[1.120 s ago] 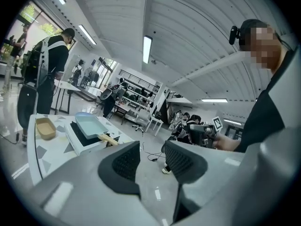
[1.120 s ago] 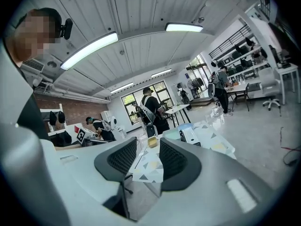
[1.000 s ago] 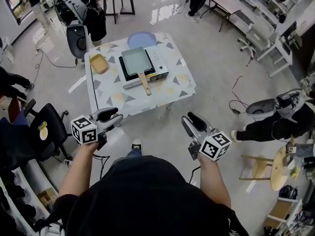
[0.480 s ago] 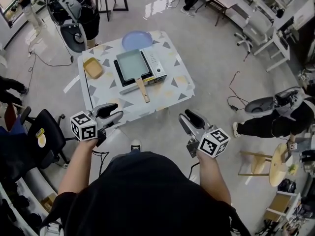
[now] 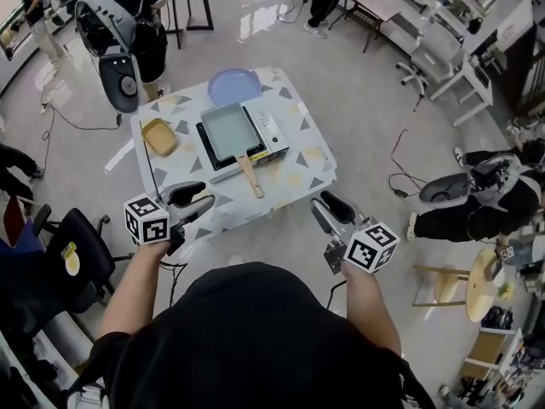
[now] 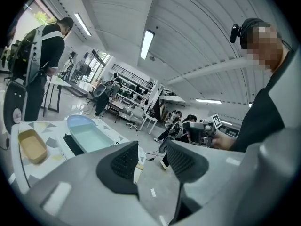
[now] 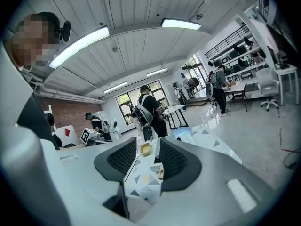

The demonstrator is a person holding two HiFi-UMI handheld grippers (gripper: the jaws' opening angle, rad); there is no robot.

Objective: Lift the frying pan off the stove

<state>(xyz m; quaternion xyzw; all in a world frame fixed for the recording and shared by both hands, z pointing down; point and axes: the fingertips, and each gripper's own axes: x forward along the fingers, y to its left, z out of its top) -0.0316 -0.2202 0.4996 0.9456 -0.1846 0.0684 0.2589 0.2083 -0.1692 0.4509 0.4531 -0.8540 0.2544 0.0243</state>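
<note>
Two grippers, both empty: we see the left gripper (image 5: 201, 198) and the right gripper (image 5: 323, 204) low in the head view. Each has its jaws moderately apart, and nothing sits between the pads in either gripper view. The frying pan (image 5: 227, 131), rectangular with a pale inside, sits on the stove (image 5: 272, 127) above them in the frame, well apart from both. Its long axis runs from upper left to lower right, and the wooden handle (image 5: 253, 175) points down-frame toward the person, ending between the two grippers. We judge neither is clearly nearer; the handle end leans slightly toward the right one. The next move has to close that gap and line the jaws across the handle. The stove stands mid-table (image 5: 313, 155) on a white top with a triangle pattern. A blue plate (image 5: 234, 84) touches its far side and a tan dish (image 5: 158, 136) lies to its left. Around the table are glossy grey floor, other people, chairs and desks.
</note>
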